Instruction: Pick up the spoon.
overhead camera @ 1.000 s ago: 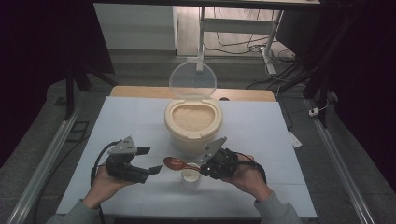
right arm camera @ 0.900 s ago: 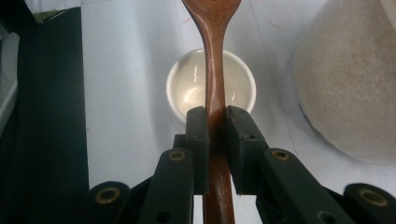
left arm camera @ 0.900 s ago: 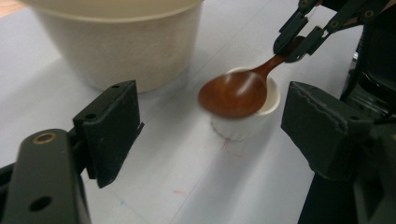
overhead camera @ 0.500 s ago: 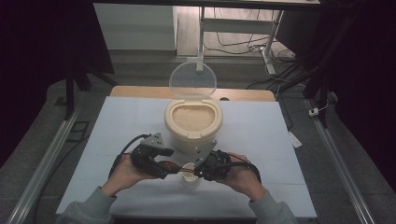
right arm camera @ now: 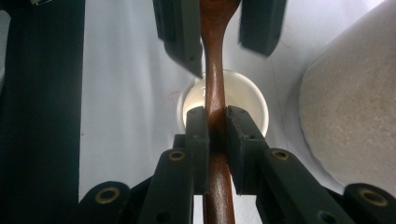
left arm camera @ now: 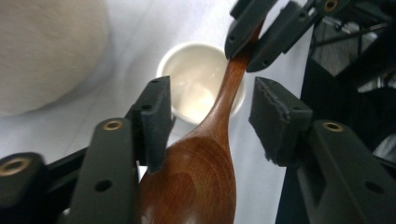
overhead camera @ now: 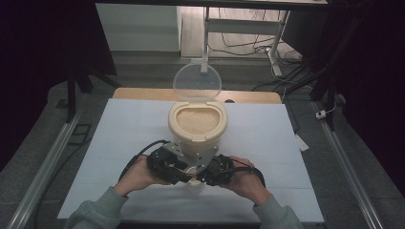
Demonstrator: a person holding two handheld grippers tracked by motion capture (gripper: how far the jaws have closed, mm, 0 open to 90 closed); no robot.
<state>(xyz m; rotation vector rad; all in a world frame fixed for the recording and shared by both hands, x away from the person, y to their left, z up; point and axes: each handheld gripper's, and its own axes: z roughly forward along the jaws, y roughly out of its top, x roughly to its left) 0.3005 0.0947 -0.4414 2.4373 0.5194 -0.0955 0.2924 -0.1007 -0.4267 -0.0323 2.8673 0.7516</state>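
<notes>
The right tool (right arm camera: pixel 215 122) pinches the handle of a wooden spoon (left arm camera: pixel 212 140) and holds it level above a small white cup (left arm camera: pixel 196 86) on the desk (overhead camera: pixel 124 129), just in front of the open rice tub (overhead camera: pixel 197 125). The left tool (left arm camera: pixel 210 116) has just been closing around the spoon's neck; its jaws flank the wood, still spread.

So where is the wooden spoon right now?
The wooden spoon hangs over the small white cup near the table's front edge, its handle clamped in the right gripper, its bowl between the left gripper's closing jaws.
</notes>
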